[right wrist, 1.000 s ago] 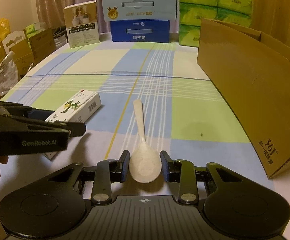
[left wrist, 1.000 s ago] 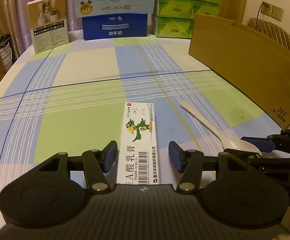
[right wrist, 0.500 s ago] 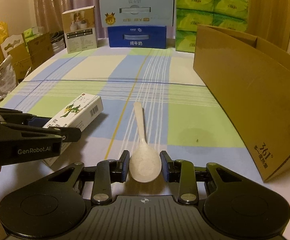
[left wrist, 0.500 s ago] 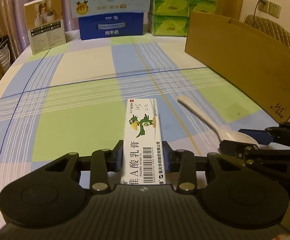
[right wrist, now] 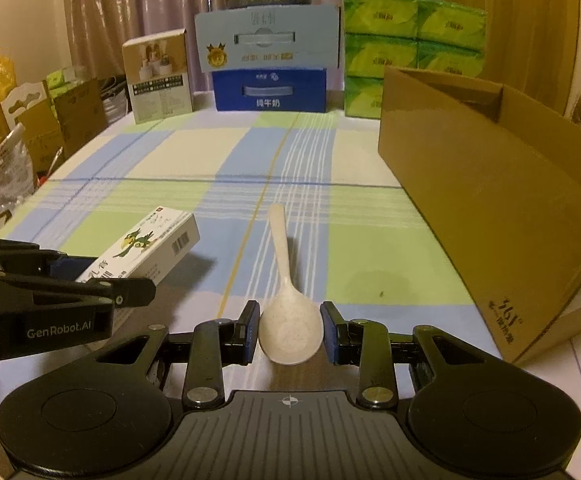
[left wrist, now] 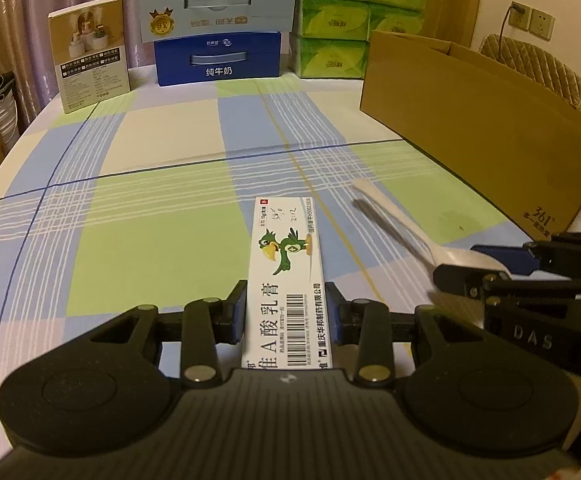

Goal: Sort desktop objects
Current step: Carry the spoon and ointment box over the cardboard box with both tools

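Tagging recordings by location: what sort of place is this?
Probably a home dining room: checked cloth-covered table, stacked green tissue packs, blue milk carton against curtains.

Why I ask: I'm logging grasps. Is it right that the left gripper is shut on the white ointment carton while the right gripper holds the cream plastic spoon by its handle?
Not quite. The right gripper holds the cream plastic spoon by its bowl, not its handle, as the right wrist view shows. The left gripper is indeed shut on the white ointment carton.
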A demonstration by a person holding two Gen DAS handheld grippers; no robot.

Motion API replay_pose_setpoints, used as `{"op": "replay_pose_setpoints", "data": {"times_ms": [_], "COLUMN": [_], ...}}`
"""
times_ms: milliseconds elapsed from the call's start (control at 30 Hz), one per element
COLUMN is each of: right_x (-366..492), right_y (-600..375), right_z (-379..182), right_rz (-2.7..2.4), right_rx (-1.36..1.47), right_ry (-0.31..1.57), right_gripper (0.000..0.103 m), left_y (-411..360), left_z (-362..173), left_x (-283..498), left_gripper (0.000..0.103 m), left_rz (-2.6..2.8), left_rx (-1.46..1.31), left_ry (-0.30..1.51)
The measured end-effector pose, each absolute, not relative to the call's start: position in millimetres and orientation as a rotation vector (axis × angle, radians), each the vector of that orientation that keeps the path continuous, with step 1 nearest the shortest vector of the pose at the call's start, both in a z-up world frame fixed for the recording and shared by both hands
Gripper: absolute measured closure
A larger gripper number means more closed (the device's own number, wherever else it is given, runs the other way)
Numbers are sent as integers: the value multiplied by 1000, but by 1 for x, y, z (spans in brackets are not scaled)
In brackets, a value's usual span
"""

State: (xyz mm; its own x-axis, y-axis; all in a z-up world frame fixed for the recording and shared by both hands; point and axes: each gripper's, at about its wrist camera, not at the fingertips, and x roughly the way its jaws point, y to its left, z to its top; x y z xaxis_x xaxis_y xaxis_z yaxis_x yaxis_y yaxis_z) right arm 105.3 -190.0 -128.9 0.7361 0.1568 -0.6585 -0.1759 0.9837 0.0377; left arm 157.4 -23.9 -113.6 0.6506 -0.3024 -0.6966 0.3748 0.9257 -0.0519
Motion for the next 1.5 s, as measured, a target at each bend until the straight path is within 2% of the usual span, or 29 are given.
{"op": "replay_pose_setpoints", "data": {"times_ms": [833, 1500], "right_x": [43, 25], "right_y": [-230, -278], "right_z": [-46, -15], "right_rz": [152, 92], "right_rx": [27, 43], "right_ry": [594, 528], "right_gripper": [73, 73], "left_y": [-48, -90], "left_z": [-31, -3], "left_x": [94, 78], "left_gripper": [70, 70], "left_rz": [-362, -406], "left_rx": [50, 66], "left_ry": [737, 722]}}
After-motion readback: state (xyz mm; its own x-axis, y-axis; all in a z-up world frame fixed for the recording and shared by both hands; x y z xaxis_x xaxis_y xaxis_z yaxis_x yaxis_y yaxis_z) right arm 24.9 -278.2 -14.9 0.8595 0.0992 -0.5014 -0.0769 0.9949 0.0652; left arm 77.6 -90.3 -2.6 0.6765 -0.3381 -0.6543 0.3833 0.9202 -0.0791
